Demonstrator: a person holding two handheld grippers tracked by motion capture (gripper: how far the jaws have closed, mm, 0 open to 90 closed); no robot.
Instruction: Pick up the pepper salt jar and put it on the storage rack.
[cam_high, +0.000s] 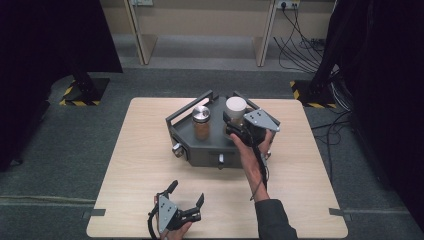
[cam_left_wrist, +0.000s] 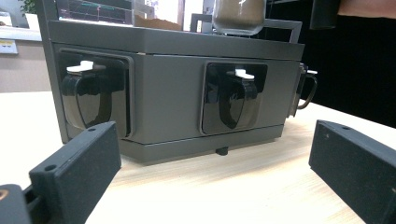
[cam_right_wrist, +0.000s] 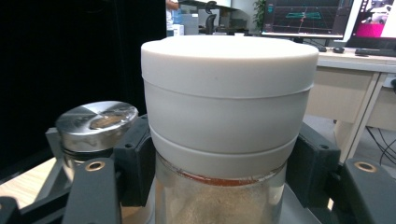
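**White-lidded jar in right grip, above grey rack**

While the right gripper (cam_high: 235, 131) stands over the near right part of the grey rack (cam_high: 200, 150), its jaws are clamped on the glass body of the white-lidded jar (cam_high: 235, 111), just below the lid; the right gripper view shows a black pad pressed to each side of the glass (cam_right_wrist: 219, 200), with brownish powder inside.

Item: steel-lidded jar (cam_high: 201, 121). Stands upright on the rack top, left of the held jar, near it but apart.

Item: grey rack. Sits at the middle of the far half of the wooden table (cam_high: 140, 185). Raised rail handles run along its far edges. Its near faces carry recessed black latches with white tabs (cam_left_wrist: 232, 95).

Item: left gripper (cam_high: 186, 197). Rests low at the near table edge, jaws spread wide with nothing between them, pointed at the rack's front face.

Open room: bare tabletop lies between the left gripper and the rack, and broad bare strips run along the table's left and right edges. Cables (cam_high: 300, 45) lie on the floor beyond the far right corner.
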